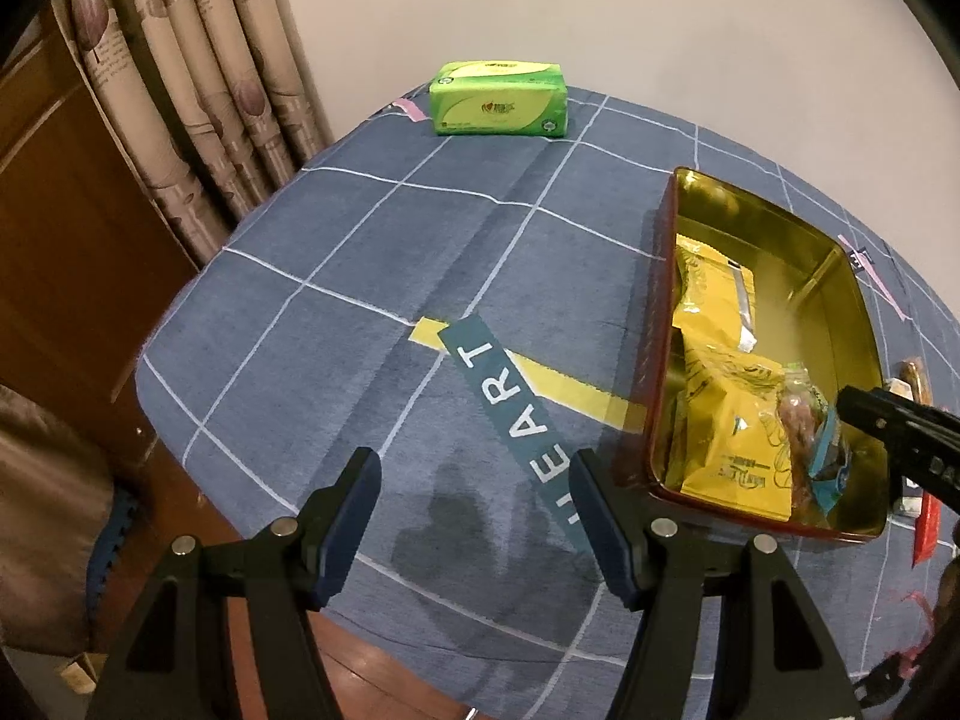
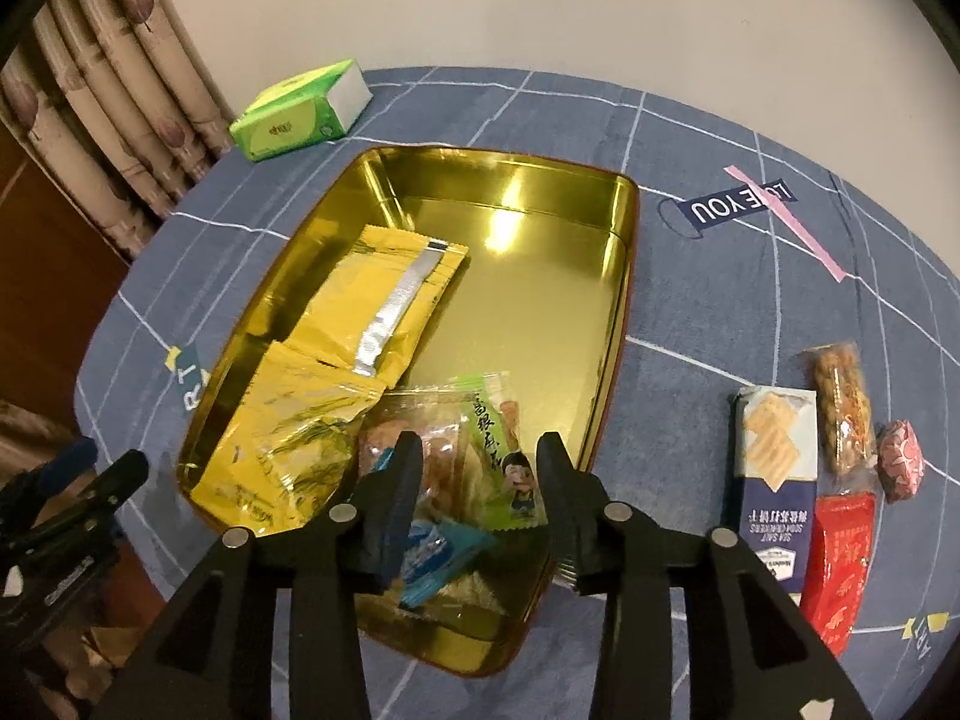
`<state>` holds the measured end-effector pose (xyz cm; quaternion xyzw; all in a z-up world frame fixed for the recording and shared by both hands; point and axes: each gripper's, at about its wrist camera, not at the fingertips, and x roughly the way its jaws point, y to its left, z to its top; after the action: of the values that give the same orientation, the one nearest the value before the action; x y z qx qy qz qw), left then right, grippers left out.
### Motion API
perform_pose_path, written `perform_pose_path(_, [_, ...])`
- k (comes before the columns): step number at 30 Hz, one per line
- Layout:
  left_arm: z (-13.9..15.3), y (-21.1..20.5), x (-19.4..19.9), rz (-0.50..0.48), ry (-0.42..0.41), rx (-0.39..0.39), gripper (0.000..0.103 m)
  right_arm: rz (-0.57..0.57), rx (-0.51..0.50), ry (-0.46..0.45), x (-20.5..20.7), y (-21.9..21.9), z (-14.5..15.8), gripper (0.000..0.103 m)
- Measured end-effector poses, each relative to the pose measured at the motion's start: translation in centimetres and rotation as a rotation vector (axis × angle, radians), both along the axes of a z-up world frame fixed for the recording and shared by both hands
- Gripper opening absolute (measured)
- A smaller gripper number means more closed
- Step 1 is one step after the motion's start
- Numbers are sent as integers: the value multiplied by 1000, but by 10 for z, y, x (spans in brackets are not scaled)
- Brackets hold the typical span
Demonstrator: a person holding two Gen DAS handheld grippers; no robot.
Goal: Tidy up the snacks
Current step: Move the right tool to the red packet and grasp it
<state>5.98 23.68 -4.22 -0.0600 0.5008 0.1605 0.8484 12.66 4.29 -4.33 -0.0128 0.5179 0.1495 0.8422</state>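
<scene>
A gold tin (image 2: 540, 228) with a red outside stands on the blue checked cloth; it also shows in the left wrist view (image 1: 780, 222). It holds two yellow bags (image 2: 336, 348) and small clear snack packets (image 2: 468, 438). My right gripper (image 2: 477, 450) is open above the packets at the tin's near end, holding nothing. My left gripper (image 1: 474, 468) is open and empty over the cloth left of the tin. Loose on the cloth right of the tin lie a cracker pack (image 2: 777, 468), a nut bar (image 2: 843, 402), a red packet (image 2: 840, 558) and a pink wrapped sweet (image 2: 900, 459).
A green tissue pack (image 1: 498, 99) lies at the table's far edge, also in the right wrist view (image 2: 294, 114). Curtains (image 1: 198, 90) and a wooden door (image 1: 72, 228) are at the left. The table edge runs near the left gripper.
</scene>
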Motion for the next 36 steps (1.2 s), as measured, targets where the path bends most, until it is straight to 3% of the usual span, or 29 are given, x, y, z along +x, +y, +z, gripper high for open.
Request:
perform_pose_path(6, [-1,3,-1,12,3,-7,67,-24,43,-19,-14,-26,15,40])
perform_pose_path(12, [-1,7,-2,29,6,-15,67,-87,9,-37,-27,-80,19,40])
perform_pose_path(18, [-1,4,-3,35,9,10,67,-184,-78,-37,-34,-148,4,40])
perform_pose_path(22, [-3,0,-3,36,20,40,67,-204,-108,10,-37,-180,-19,40])
perform_pose_path(25, [-3,-3,-3,36,22,75,67,-203,-111,22,-39,-188,-30,42])
perform_pose_path(27, [-2,-5,-4,33,19,93,67,-207,-84,9,-40,-192,-32,55])
perform_pose_path(28, [-2,-6,-4,30,19,97,67,-211,-83,7,-38,-194,-35,56])
perform_pose_path(33, [0,-19,-10,17,30,110,67,-199,-64,14,-35,-199,-45,55])
perform_pose_path(36, [3,-30,-13,2,34,114,67,-170,-86,-17,-37,-193,-46,46])
